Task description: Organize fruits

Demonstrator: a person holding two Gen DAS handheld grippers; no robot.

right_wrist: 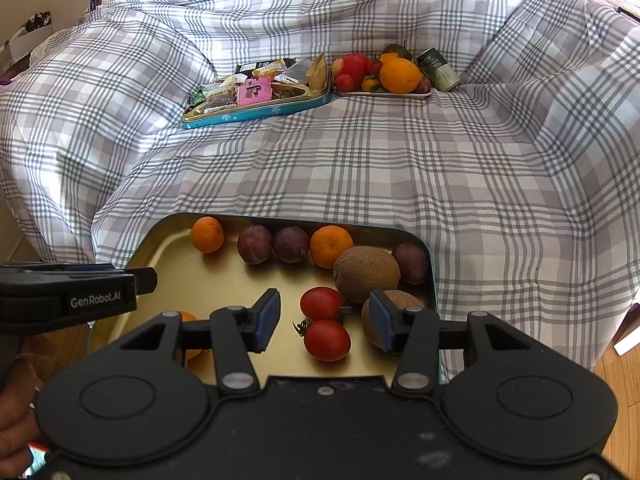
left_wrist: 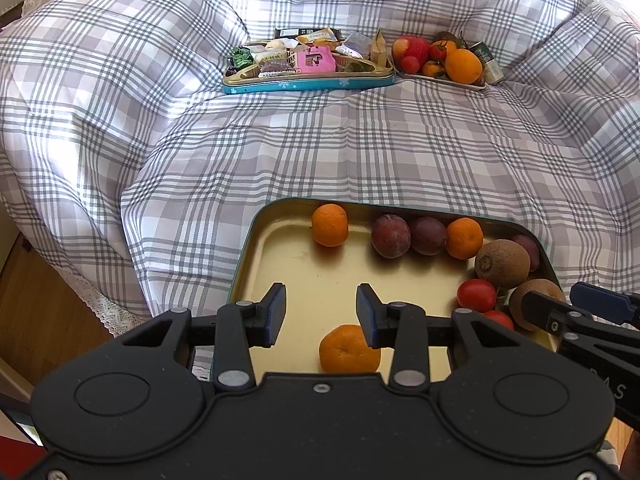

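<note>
Lying in the gold tin tray (right_wrist: 168, 248) at the near edge of the bed: two tomatoes (right_wrist: 327, 340), one just behind the other, between the parted jaws of the right gripper (right_wrist: 324, 322), pads clear of both. Two kiwis (right_wrist: 366, 268) just right of the tomatoes, the nearer one partly hidden behind the right-hand pad. Three plums (right_wrist: 255, 245) and two mandarins (right_wrist: 207, 234) ranged along the far wall of the tray, the plum at the right corner touching the rear kiwi. One further mandarin (left_wrist: 349, 349) alone at the near side, under the left gripper (left_wrist: 321, 317), jaws released, the right-hand pad overlapping its top in the left wrist view; contact not discernible.

Spread beneath: checked grey-and-white bedcover (left_wrist: 360, 140), rumpled.

Placed well apart, towards the far side of the bed: blue-rimmed tin (left_wrist: 308, 85) filled with wrapped snacks. Just beside it, to the right, a pale tray (left_wrist: 452, 79) heaped with an orange, red fruit and small mandarins. Touching that tray's right end, a green can (left_wrist: 489, 62), tilted.
</note>
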